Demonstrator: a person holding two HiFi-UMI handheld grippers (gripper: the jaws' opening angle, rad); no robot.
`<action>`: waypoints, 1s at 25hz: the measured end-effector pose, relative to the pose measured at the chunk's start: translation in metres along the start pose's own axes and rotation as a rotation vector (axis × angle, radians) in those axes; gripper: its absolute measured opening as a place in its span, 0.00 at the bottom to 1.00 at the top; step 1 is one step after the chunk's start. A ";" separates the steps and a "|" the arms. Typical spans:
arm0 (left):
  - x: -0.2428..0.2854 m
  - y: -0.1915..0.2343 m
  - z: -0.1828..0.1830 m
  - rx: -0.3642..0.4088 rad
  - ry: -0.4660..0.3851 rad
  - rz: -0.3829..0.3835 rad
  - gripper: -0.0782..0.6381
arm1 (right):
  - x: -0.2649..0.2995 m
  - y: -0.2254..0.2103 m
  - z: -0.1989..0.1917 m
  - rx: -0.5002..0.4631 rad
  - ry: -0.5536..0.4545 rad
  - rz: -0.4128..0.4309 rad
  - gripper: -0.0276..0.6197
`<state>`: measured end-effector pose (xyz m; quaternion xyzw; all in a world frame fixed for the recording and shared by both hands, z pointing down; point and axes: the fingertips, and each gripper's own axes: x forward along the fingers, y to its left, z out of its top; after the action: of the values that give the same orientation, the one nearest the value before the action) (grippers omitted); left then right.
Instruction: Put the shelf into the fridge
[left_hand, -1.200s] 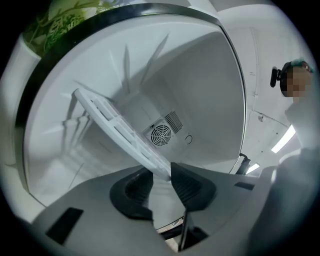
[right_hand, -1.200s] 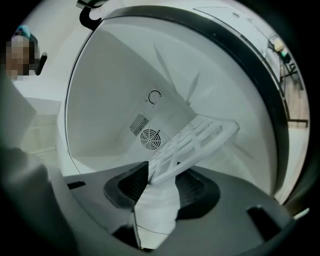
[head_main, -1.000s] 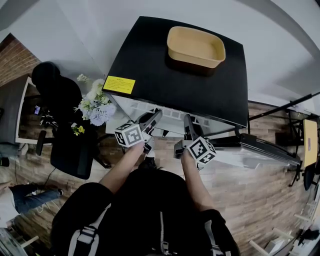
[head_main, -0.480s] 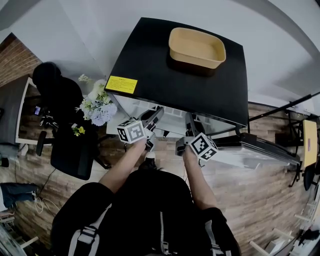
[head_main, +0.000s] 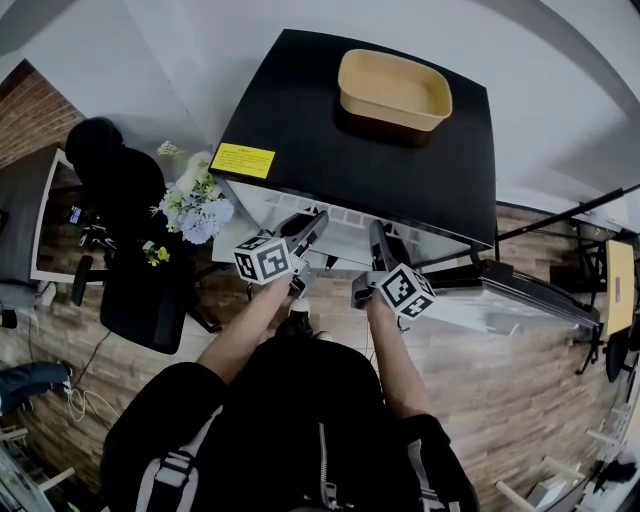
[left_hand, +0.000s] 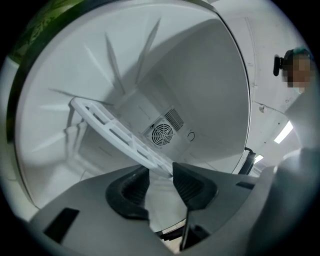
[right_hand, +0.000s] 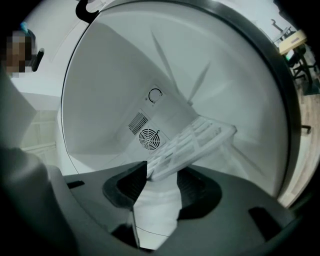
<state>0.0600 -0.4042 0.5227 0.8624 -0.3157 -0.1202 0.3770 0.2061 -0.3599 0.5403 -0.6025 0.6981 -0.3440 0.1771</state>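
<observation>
Right hand-held gripper (right_hand: 161, 176), jaws just opening, loose around shelf (right_hand: 196, 137); left hand-held gripper (left_hand: 160, 171) clamping it.

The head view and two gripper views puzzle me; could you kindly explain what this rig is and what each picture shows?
No robot: a person holds a two-jaw gripper, with a marker cube, in each hand. The head view looks down from the person's head on the left gripper, right gripper and a black fridge with a tan tub on top. Each gripper view looks along its jaws into the white interior. The left appears clamped on the shelf; the right's jaws have just been opening, the shelf's edge between them.
</observation>
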 end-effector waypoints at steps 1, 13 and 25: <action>-0.002 0.000 -0.001 0.014 0.004 0.006 0.32 | -0.003 0.002 0.000 -0.008 -0.002 0.002 0.33; -0.049 -0.026 -0.014 0.383 0.025 0.096 0.18 | -0.043 0.007 -0.025 -0.244 0.078 0.019 0.15; -0.104 -0.048 -0.019 0.521 -0.015 0.190 0.16 | -0.095 0.032 -0.023 -0.549 0.054 0.057 0.05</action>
<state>0.0099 -0.3024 0.4974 0.8959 -0.4182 -0.0055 0.1496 0.1878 -0.2607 0.5178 -0.5985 0.7864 -0.1528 -0.0016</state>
